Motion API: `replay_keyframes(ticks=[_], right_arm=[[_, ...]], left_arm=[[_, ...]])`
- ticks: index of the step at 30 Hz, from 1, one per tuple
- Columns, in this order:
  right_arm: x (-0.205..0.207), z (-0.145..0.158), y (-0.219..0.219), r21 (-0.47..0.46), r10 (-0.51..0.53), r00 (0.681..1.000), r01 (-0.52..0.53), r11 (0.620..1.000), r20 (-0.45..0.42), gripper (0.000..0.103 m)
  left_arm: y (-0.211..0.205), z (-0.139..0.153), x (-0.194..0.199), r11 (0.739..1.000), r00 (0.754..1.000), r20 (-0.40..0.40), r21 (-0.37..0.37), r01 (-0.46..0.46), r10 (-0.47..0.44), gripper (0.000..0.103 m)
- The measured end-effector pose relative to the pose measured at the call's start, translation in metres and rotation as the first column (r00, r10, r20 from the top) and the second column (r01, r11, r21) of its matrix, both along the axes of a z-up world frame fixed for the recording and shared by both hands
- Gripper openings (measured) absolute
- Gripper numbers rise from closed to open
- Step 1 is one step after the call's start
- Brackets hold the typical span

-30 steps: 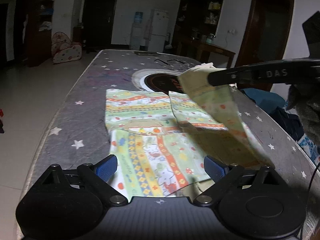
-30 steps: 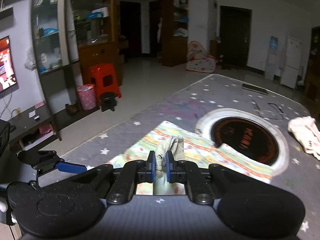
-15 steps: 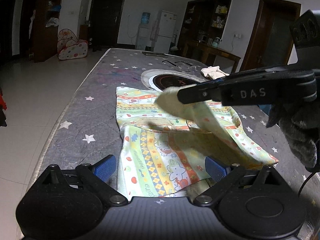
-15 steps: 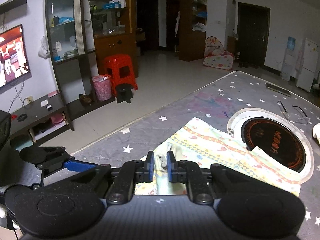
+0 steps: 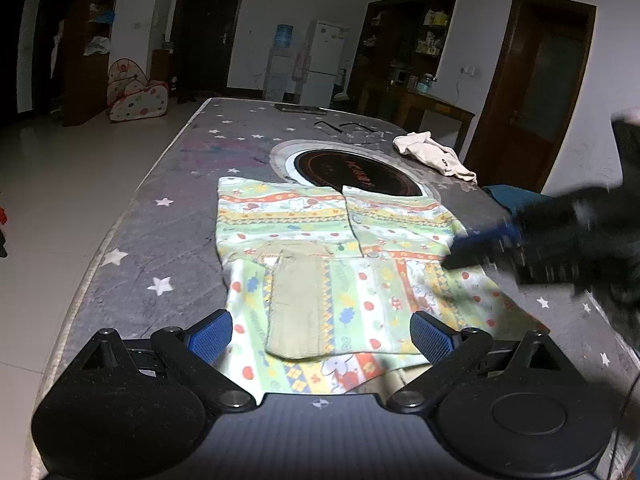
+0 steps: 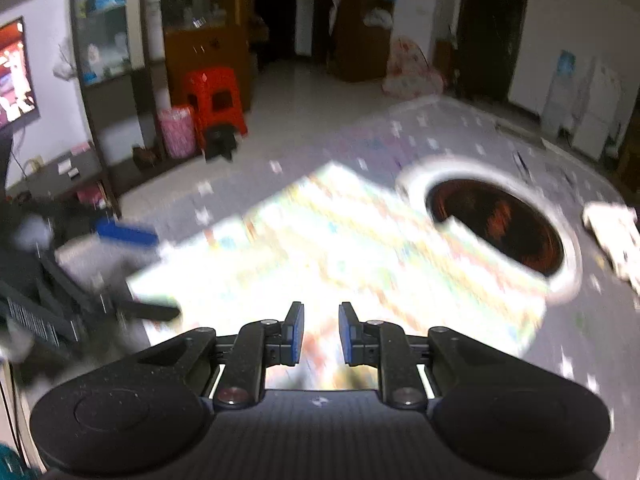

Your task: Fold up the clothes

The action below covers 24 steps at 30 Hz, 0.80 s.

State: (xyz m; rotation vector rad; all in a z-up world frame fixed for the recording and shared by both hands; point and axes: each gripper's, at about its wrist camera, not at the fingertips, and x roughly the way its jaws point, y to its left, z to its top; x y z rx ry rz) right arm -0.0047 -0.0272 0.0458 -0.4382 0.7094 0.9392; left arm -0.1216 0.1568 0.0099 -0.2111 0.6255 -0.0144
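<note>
A child's patterned shirt [image 5: 340, 264] in green, yellow and orange lies flat on the star-print table, one sleeve folded inward across its front, pale side up [image 5: 296, 304]. My left gripper [image 5: 320, 336] is open and empty just above the shirt's near hem. My right gripper [image 6: 320, 332] is open with nothing between its pads, above the shirt [image 6: 340, 240], which shows blurred. It also shows in the left wrist view [image 5: 480, 244] as a blurred dark shape at the shirt's right edge.
A round black induction hob [image 5: 352, 168] is set in the table [image 5: 168, 216] beyond the shirt. A cream garment [image 5: 432, 156] lies at the far right. A phone [image 5: 300, 109] and glasses lie at the far end. Dark blue cloth [image 5: 516, 196] hangs off the right edge.
My right gripper carried the sleeve leftward across the shirt, let it go and opened, then drew back to the right. The sleeve now lies flat. The left gripper stayed open.
</note>
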Motion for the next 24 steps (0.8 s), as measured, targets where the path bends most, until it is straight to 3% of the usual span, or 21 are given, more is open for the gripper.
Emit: replay_keyframes(ticks=[5,14,20,24], right_arm=[[0.001,-0.026,-0.035,-0.060,-0.062,0.997,0.059,0.996,-0.049,0.018],[0.007,-0.044,-0.067,-0.100,-0.142,0.987,0.135,0.986,-0.073,0.018],[0.006,-0.044,-0.077,-0.121,-0.169,0.985,0.163,0.979,-0.041,0.018],[0.016,-0.034,-0.076,-0.069,-0.189,0.982,0.188,0.980,-0.010,0.018]], left_arm=[[-0.006,0.000,0.009,1.000,1.000,-0.008,-0.005,0.018,-0.018,0.097],[-0.021,-0.001,0.029,0.998,0.998,-0.024,0.020,0.063,-0.063,0.097],[-0.020,-0.001,0.040,0.997,0.997,-0.033,0.027,0.070,-0.069,0.097],[-0.017,-0.001,0.046,0.998,0.997,-0.038,0.029,0.062,-0.061,0.097]])
